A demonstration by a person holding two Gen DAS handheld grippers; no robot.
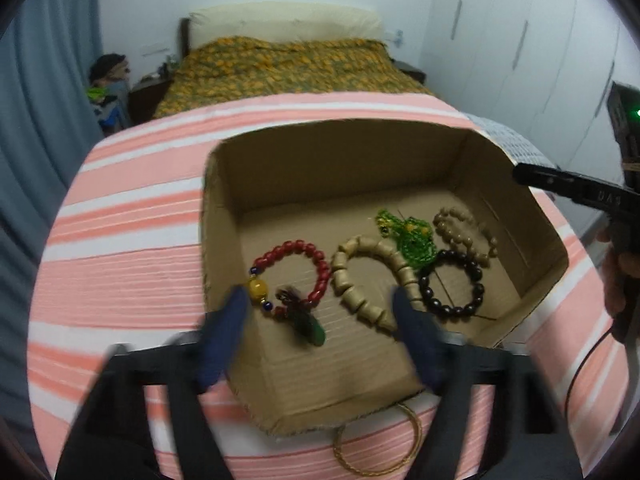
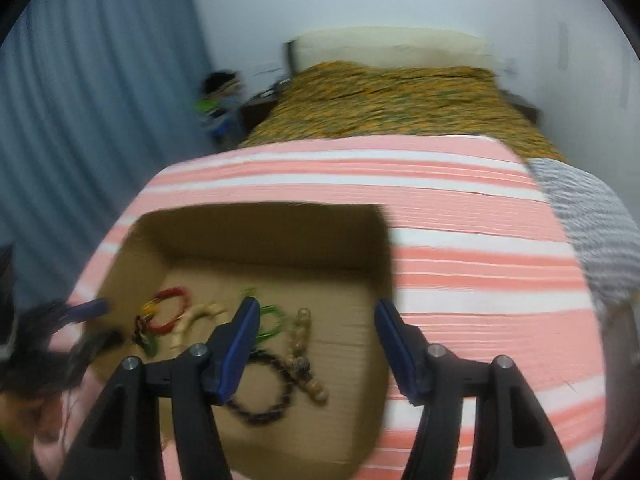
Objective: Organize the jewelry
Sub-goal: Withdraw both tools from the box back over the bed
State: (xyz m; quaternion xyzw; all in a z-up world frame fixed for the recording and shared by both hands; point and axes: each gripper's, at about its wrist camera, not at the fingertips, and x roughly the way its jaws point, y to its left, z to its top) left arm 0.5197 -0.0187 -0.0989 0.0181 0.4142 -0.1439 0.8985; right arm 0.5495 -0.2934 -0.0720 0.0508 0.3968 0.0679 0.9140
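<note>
Five bracelets already lie in the cardboard box [image 1: 224, 216] just ahead of the left gripper [image 1: 320, 312], jaws wide and empty, right gripper [image 2: 314, 336] likewise, while one gold bangle [image 1: 380, 446] waits outside, below.

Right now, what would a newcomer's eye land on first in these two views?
The open cardboard box on the pink-and-white striped cloth, with a row of bracelets on its floor: a red bead bracelet at the left, a green beaded piece and a black bead bracelet further right. Both claws hover open over it, and a gold bangle lies outside the box's near wall.
</note>
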